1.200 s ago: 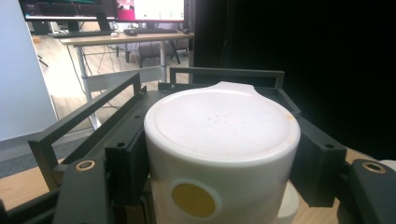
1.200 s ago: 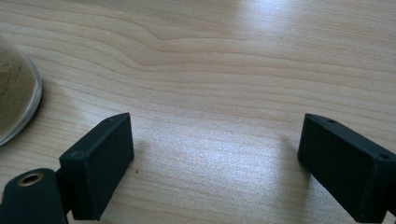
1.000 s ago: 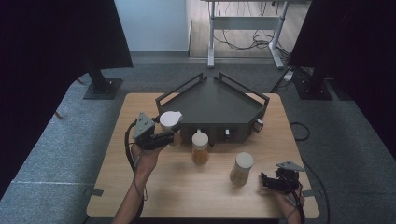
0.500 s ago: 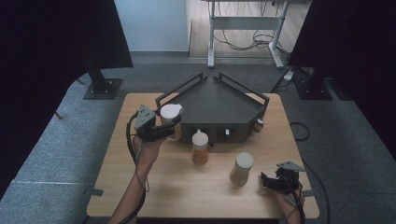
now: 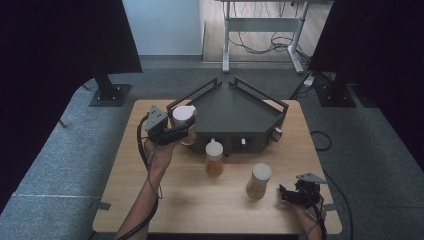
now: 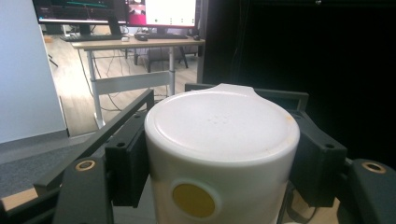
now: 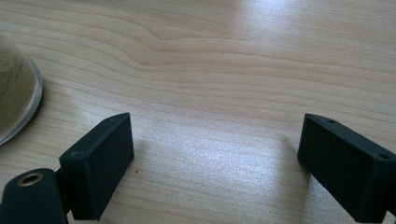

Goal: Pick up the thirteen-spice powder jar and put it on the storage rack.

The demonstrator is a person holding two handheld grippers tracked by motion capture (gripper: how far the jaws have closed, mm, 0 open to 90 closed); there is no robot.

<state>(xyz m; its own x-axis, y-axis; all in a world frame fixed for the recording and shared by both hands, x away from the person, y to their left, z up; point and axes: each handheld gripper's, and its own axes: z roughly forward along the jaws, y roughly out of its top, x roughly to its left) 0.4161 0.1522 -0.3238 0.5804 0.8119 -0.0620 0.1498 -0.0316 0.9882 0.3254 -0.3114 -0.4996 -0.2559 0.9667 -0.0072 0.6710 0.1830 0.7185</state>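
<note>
In the high view, the left gripper [image 5: 181, 131] is holding a white-lidded jar [image 5: 184, 118] beside the dark rack [image 5: 235, 112], seemingly lifted. In the left gripper view, pads are squeezing the lid; it may slip. In the right gripper view, jaws are gaping, empty

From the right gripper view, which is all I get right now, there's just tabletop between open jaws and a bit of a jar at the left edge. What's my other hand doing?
Observer: The left gripper is shut on a white-lidded jar, beside the dark angular tray.
Operator: Is that jar on the table?
Observer: It appears lifted; the high view leaves that unsure.
Operator: Other jars?
Observer: Two stand on the table: the middle jar by the tray's front, and the near jar just left of the right gripper.
</note>
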